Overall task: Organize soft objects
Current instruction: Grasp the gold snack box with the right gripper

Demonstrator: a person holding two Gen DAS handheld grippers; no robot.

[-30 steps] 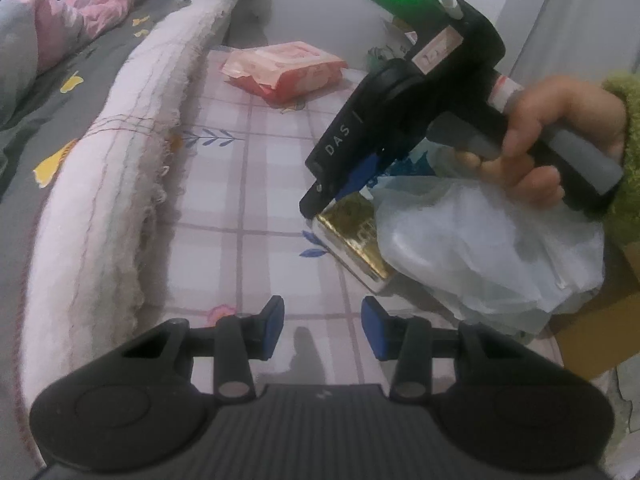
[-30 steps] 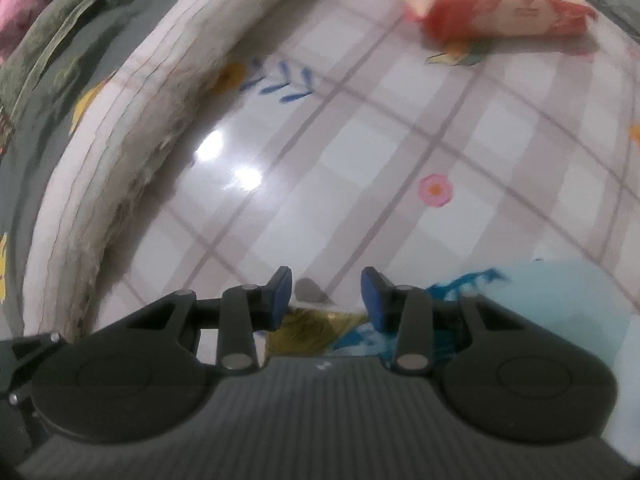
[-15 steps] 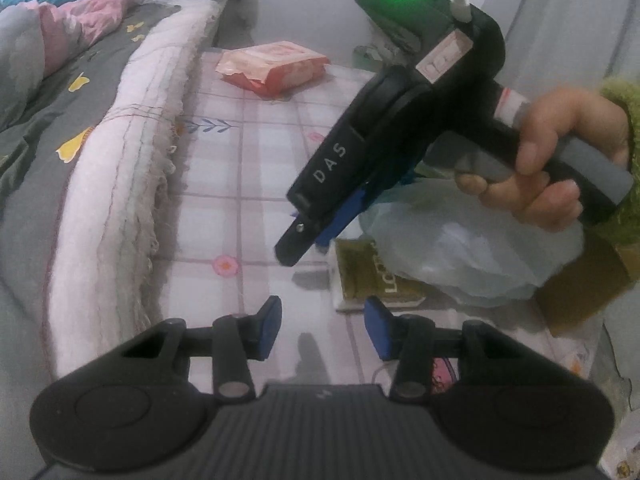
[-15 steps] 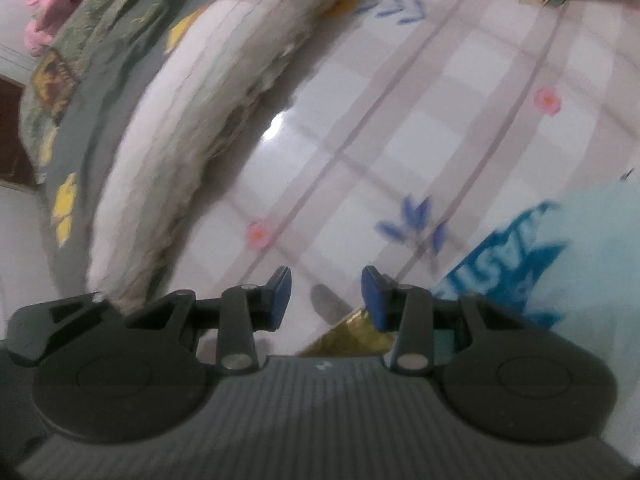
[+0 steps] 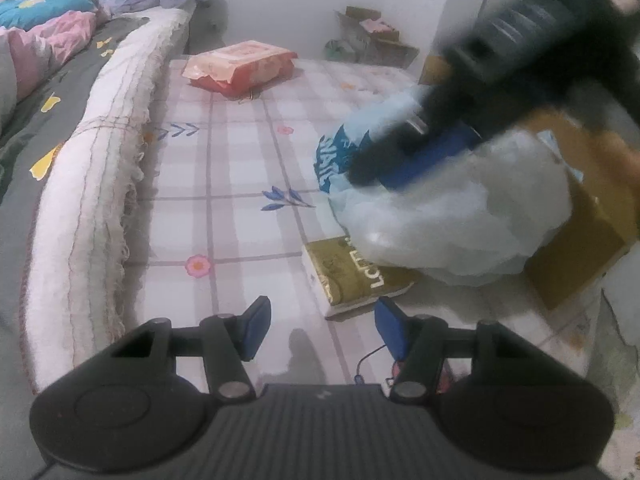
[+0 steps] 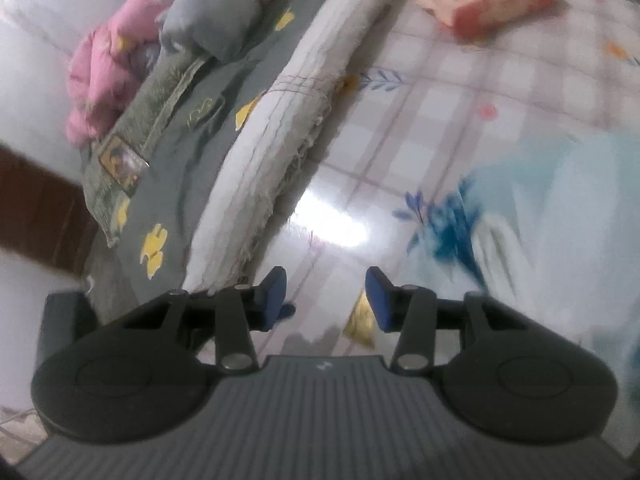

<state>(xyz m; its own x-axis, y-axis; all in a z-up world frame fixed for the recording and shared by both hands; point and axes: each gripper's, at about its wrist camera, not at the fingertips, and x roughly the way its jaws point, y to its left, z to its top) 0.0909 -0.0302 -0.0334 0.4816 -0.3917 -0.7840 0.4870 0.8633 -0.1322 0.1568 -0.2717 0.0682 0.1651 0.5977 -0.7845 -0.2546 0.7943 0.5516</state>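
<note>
My left gripper [image 5: 318,326] and right gripper [image 6: 326,294] both gape wide, holding nothing. The gold tissue pack [image 5: 352,276] lies half under the pale plastic bag [image 5: 452,216]. I judge that a grab there could snag the bag and drag both.

Colours and patterns, both wrist views

Table covering [image 5: 240,184]: white-and-lilac plaid with blue leaf sprigs and pink flowers. Wipes pack [image 5: 240,65], far: salmon-pink and red. Plastic bag [image 5: 452,216], right: translucent pale blue-white with dark blue lettering. Flat pack [image 5: 352,276], near the bag: olive-gold with white lettering and white edge. Cardboard box [image 5: 580,240], far right: tan-brown. Rolled mat [image 5: 96,184], left: off-white with faint pink and grey lines, frayed edge. Sheet [image 6: 180,184]: dark grey with yellow motifs. Quilt [image 6: 108,64]: pink and grey. Left gripper [image 5: 318,328] and right gripper [image 6: 326,298]: black bodies, blue finger pads.
</note>
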